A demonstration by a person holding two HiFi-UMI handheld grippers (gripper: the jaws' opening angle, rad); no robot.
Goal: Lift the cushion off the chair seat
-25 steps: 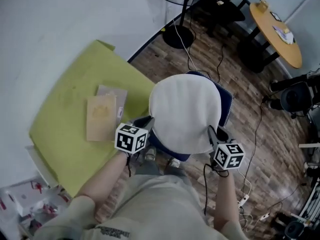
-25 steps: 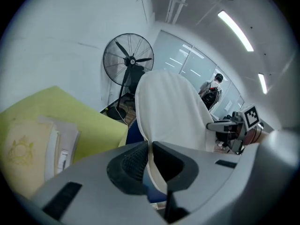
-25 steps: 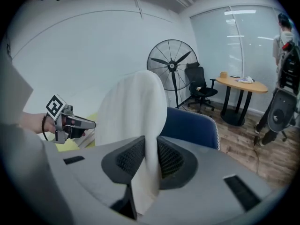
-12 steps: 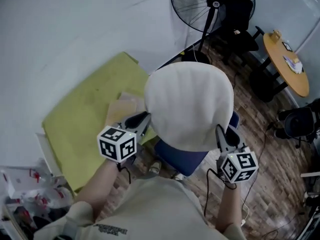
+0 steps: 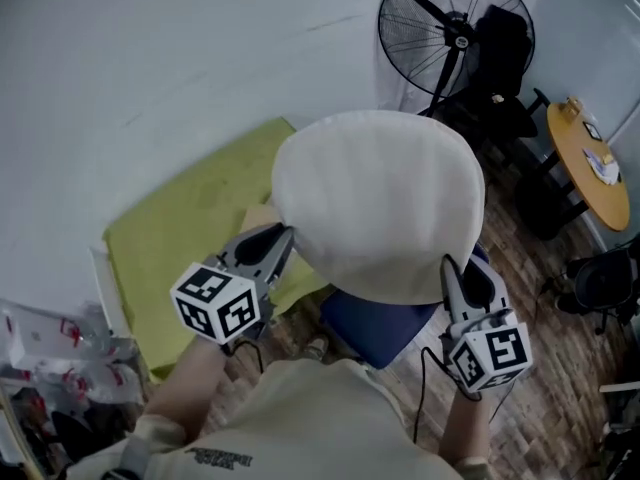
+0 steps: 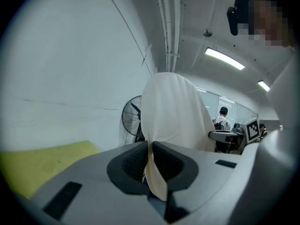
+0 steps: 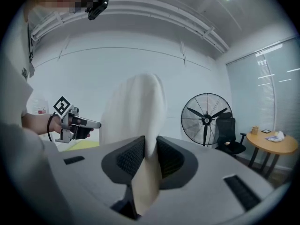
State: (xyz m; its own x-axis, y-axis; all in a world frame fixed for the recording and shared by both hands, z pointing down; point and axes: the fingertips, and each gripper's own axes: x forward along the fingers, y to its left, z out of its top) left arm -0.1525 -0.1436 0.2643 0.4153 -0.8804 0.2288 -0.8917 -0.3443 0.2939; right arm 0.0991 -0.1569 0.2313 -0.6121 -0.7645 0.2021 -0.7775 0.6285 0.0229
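Observation:
A round white cushion (image 5: pixel 378 200) hangs in the air well above the blue chair seat (image 5: pixel 375 326). My left gripper (image 5: pixel 280 236) is shut on the cushion's left edge, and my right gripper (image 5: pixel 452 270) is shut on its right edge. In the left gripper view the cushion (image 6: pixel 172 111) rises ahead, its edge pinched between the dark pads (image 6: pixel 133 161). The right gripper view shows the cushion (image 7: pixel 136 114) clamped between that gripper's pads (image 7: pixel 171 157), with the left gripper (image 7: pixel 93 124) beyond it at the left. Most of the chair is hidden under the cushion.
A yellow-green mat (image 5: pixel 200 230) lies on the floor at the left with a cardboard piece (image 5: pixel 260 214) on it. A standing fan (image 5: pixel 455 36) and a dark chair (image 5: pixel 500 58) are at the back, a round wooden table (image 5: pixel 590 148) at the right. Clutter (image 5: pixel 50 368) sits lower left.
Both grippers have risen with the cushion, which has come up off the blue seat and now fills more of the head view. The seat shows bare below it.

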